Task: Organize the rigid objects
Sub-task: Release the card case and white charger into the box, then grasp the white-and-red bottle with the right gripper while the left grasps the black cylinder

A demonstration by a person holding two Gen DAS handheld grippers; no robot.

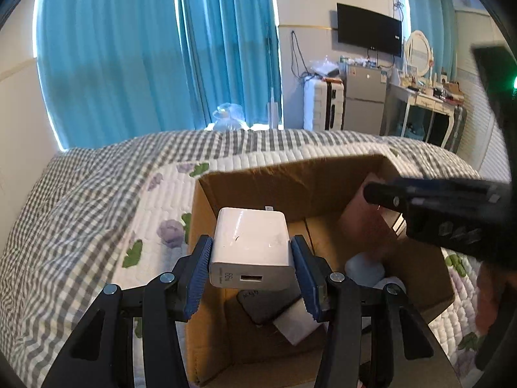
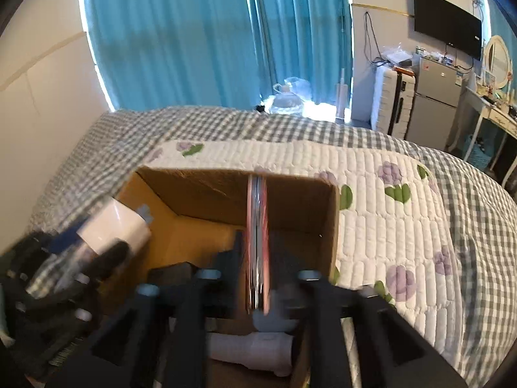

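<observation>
Left tongs (image 1: 252, 266) clamp white charger (image 1: 250, 247) above cardboard box (image 1: 290, 174), frame centre. Right tongs (image 2: 257, 278) parted, pink phone (image 2: 257, 242) edge-on between, grip unclear.

I count one cardboard box (image 1: 290, 181), one white USB charger (image 1: 250, 249), one pink-edged flat object (image 2: 257, 242), two grippers.

The charger (image 1: 250, 252) bears the only print that can be read: on its near end face, left of the USB port, two large grey characters stand upside down, reading "W99" as seen, so something like 66W; a line of finer print beside them is too small to read; a small mark on the TV (image 1: 368, 29), at its lower edge, is illegible.
</observation>
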